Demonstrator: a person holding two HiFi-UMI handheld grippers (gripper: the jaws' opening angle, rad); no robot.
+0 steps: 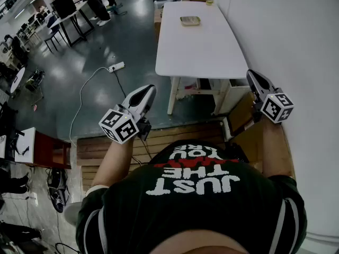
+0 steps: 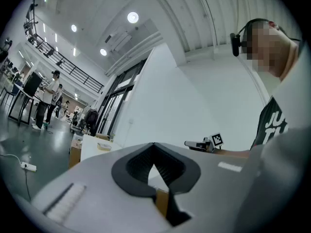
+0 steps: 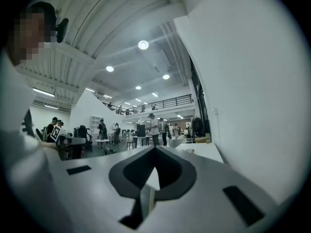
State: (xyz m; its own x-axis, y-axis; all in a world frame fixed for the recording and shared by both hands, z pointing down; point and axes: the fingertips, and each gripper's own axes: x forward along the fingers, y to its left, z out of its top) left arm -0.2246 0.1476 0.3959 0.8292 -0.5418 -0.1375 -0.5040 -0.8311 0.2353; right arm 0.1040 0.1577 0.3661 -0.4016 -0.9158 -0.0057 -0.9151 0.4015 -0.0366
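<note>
Head view: left gripper (image 1: 148, 90) and right gripper (image 1: 252, 75) hang in the air, well apart, near the white table (image 1: 212, 54); a small tray (image 1: 190, 20) lies on its far half.
Left gripper view: jaws pressed together, nothing between them.
Right gripper view: jaws likewise together, empty.

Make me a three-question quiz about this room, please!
1. True or false: the white-and-black left gripper holds a red ball.
2. What lies on the long white table? A) a small grey rectangular tray B) a banana C) a shoe
3. Fill the gap: the white-and-black right gripper has its jaws ___.
Key: 1 false, it holds nothing; 2 A; 3 shut.
</note>
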